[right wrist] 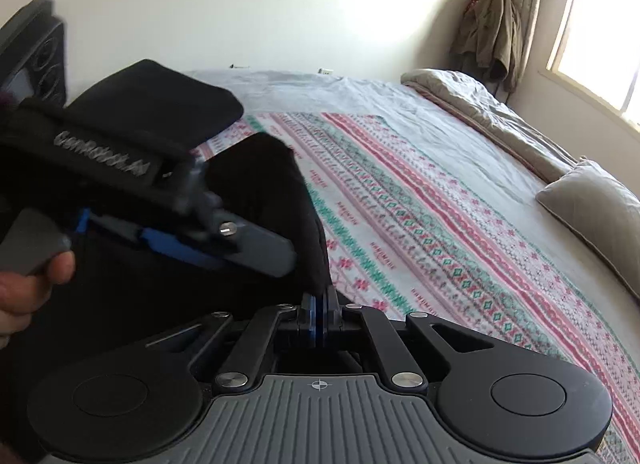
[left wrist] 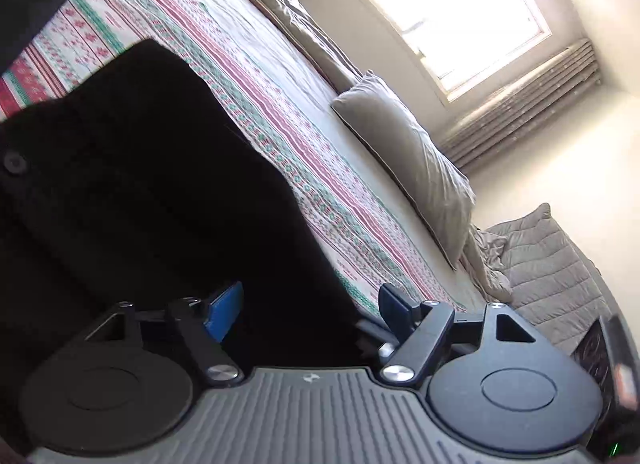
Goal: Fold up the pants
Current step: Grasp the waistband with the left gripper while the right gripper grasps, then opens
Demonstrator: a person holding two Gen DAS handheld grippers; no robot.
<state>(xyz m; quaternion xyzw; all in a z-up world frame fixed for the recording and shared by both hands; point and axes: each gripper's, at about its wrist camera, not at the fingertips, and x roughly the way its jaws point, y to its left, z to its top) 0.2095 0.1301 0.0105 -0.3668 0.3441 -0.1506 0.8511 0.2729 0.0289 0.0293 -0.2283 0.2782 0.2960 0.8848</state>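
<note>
Left wrist view: left gripper (left wrist: 310,306) jaws spread wide, black pants (left wrist: 160,192) lying between and ahead on patterned bedspread (left wrist: 304,152); pad contact unclear, dark.
Right wrist view: right gripper (right wrist: 319,314) jaws clenched on pants (right wrist: 276,200) edge, fabric lifted just ahead.

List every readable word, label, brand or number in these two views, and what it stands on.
"GenRobot.AI", blurred and only partly sure: raised grey lettering on the body of the left gripper, seen in the right wrist view.
Nothing else is readable: the patterned blanket carries small repeated marks that may be lettering, too small to tell.
</note>
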